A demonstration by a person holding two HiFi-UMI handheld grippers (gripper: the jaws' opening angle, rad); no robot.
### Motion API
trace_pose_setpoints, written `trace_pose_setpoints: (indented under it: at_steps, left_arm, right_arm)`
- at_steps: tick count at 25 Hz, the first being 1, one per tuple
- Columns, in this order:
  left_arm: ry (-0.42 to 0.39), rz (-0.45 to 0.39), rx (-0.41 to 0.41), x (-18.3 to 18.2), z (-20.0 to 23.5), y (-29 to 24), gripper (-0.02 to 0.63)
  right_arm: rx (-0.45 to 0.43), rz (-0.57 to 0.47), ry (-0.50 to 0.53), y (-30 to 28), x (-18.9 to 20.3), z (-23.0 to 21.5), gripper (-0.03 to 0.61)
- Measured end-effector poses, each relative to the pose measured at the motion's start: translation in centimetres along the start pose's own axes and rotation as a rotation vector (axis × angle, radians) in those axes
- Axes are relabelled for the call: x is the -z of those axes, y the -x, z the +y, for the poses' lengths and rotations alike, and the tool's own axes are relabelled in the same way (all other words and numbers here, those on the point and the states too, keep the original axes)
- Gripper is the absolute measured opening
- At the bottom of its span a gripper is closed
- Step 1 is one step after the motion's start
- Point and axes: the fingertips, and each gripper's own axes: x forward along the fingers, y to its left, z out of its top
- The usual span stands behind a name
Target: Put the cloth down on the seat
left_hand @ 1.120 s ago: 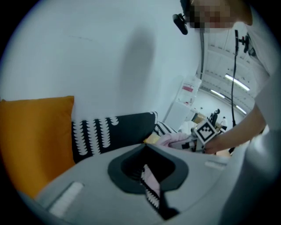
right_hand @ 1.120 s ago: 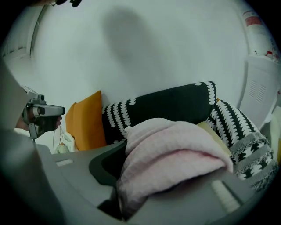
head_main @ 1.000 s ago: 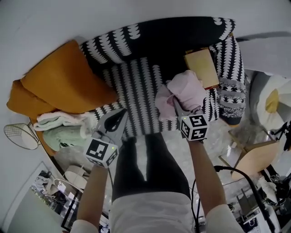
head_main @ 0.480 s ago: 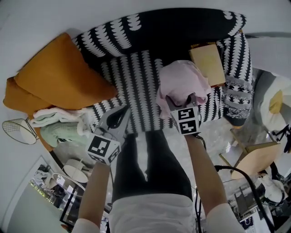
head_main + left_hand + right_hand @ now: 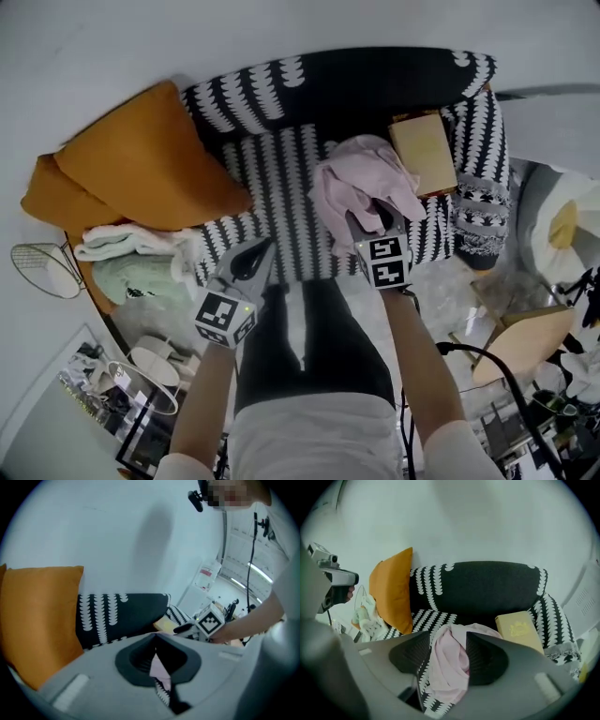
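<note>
A pale pink cloth [image 5: 361, 183] lies crumpled on the right half of the black-and-white patterned seat [image 5: 272, 187]. My right gripper [image 5: 377, 223] sits at the cloth's near edge. In the right gripper view the cloth [image 5: 450, 665] lies loose between the wide-spread jaws of the right gripper [image 5: 447, 637], which are closing, and the pads do not press it. My left gripper [image 5: 267, 246] hovers at the seat's front edge, left of the cloth, with nothing in it. The left gripper [image 5: 155, 635] shows its tips together in its own view.
A yellow box [image 5: 424, 152] rests on the seat by the right armrest. An orange cushion [image 5: 141, 169] leans at the sofa's left end, with folded towels [image 5: 131, 258] below it. A wire basket [image 5: 42, 272] stands at far left. Clutter fills the floor on the right.
The right gripper's jaws have spread apart and let the pink cloth settle on the seat. That gripper has drawn back slightly toward the person. The left gripper has barely moved.
</note>
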Motion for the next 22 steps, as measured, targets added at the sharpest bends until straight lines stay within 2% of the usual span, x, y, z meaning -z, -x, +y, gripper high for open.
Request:
trace_pose_setpoints:
  at_steps: [7, 11, 17, 22]
  left_arm:
    - [-0.061, -0.017, 0.008, -3.5, -2.2, 4.0, 0.000]
    - [-0.091, -0.009, 0.006, -4.3, -3.3, 6.3, 0.000]
    - [-0.125, -0.026, 0.019, -4.0, -4.0, 8.3, 0.000]
    - [-0.166, -0.025, 0.039, -2.6, -4.4, 9.8, 0.000]
  right_arm:
    - [0.017, -0.066, 0.005, 5.2, -2.8, 1.1, 0.140]
    - [0.048, -0.083, 0.019, 8.5, -3.0, 2.1, 0.086]
    - [0.083, -0.129, 0.001, 12.5, -3.3, 3.1, 0.048]
    - [0.061, -0.184, -0.081, 14.7, -2.3, 5.7, 0.023]
